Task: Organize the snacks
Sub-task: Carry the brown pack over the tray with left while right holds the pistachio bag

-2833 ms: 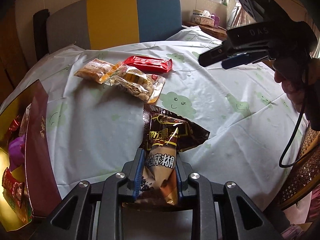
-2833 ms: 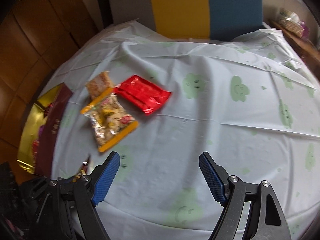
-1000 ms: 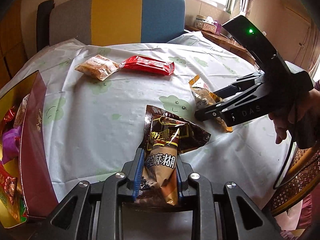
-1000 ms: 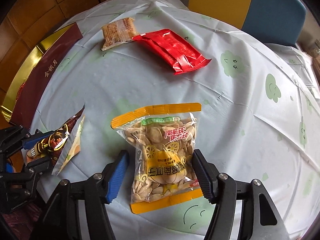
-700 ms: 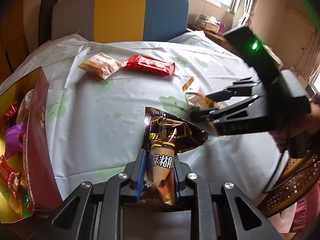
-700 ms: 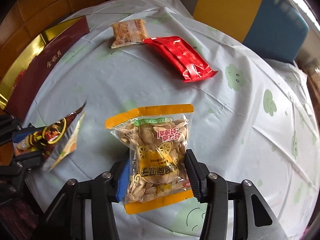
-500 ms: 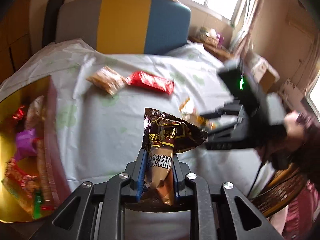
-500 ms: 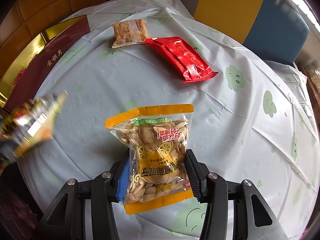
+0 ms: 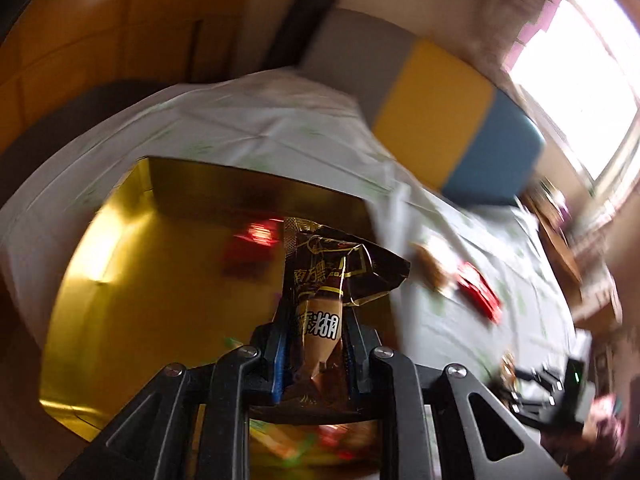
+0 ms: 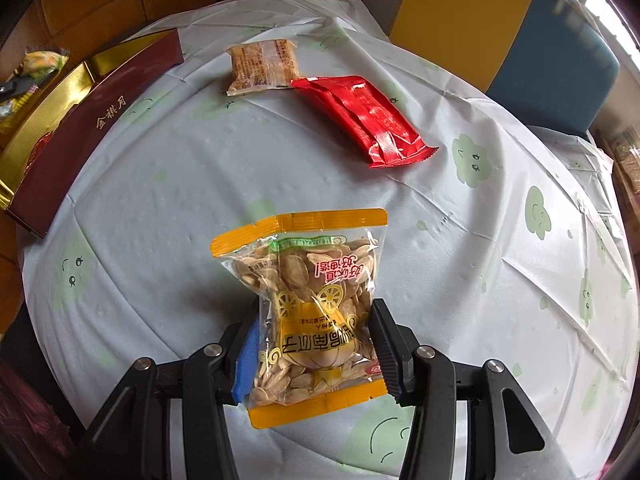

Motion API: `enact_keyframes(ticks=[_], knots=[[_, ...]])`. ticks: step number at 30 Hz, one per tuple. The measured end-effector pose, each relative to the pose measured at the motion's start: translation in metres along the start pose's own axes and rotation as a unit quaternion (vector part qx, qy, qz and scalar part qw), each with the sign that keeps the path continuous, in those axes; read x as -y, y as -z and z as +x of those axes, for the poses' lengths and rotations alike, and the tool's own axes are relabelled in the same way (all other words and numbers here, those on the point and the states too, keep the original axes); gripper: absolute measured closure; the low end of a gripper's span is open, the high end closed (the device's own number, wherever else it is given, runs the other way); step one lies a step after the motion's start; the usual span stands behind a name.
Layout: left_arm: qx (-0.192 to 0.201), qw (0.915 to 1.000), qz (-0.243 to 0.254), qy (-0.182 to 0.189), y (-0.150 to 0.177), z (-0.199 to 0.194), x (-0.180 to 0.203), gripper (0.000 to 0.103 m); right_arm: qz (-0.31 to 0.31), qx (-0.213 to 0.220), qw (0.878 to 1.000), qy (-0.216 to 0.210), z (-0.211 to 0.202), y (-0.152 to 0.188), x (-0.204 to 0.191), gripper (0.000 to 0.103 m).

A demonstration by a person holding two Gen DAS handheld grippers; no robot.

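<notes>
Swinging away from the table, the left gripper (image 9: 314, 354) now holds the brown sesame packet (image 9: 332, 280) tight right over the gold box (image 9: 120, 280), ready to drop, while the right gripper (image 10: 312, 350) has just squeezed shut on the seed bag (image 10: 316, 304) near that box.

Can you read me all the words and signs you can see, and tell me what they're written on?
"金祺月" in gold on the maroon box.
"好味道" in red, seen upside down, on the seed packet held in the right gripper.
"麻糊" in white on the brown sachet held in the left gripper; its gold characters above are only partly readable.
The seed packet's big yellow characters are upside down and creased; I cannot read them surely.
The biscuit packet print is too small.
</notes>
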State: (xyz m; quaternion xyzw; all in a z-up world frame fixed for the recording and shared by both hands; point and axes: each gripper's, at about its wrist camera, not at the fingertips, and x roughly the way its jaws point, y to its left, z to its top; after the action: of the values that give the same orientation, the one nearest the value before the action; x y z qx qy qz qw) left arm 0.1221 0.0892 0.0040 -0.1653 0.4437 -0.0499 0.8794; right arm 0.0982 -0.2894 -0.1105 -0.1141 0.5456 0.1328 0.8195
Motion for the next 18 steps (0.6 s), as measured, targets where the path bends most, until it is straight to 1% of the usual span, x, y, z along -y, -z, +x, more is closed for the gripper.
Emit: enact_keyframes(ticks=[2, 6, 8, 11, 16, 18], knots=[[-0.005, 0.9998, -0.015, -0.015, -0.006, 0.008, -0.015, 0.082, 0.0, 0.0, 1.0, 0.0, 0.0, 0.0, 0.0, 0.052], [-0.032, 0.998, -0.046, -0.028, -0.013, 0.032, -0.042, 0.083, -0.001, 0.001, 1.0, 0.0, 0.0, 0.0, 0.0, 0.052], [-0.039, 0.9969, -0.055, -0.04, -0.013, 0.043, -0.049, 0.083, -0.002, 0.001, 1.0, -0.001, 0.0, 0.0, 0.0, 0.052], [-0.039, 0.9964, -0.048, -0.057, -0.015, 0.054, -0.052, 0.085, -0.002, 0.001, 1.0, -0.001, 0.0, 0.0, 0.0, 0.052], [-0.035, 0.9962, -0.027, -0.075, -0.017, 0.054, -0.05, 0.085, -0.001, 0.001, 1.0, -0.001, 0.0, 0.0, 0.0, 0.052], [-0.03, 0.9956, -0.016, -0.088, -0.017, 0.052, -0.046, 0.085, -0.002, 0.001, 1.0, -0.001, 0.0, 0.0, 0.0, 0.052]])
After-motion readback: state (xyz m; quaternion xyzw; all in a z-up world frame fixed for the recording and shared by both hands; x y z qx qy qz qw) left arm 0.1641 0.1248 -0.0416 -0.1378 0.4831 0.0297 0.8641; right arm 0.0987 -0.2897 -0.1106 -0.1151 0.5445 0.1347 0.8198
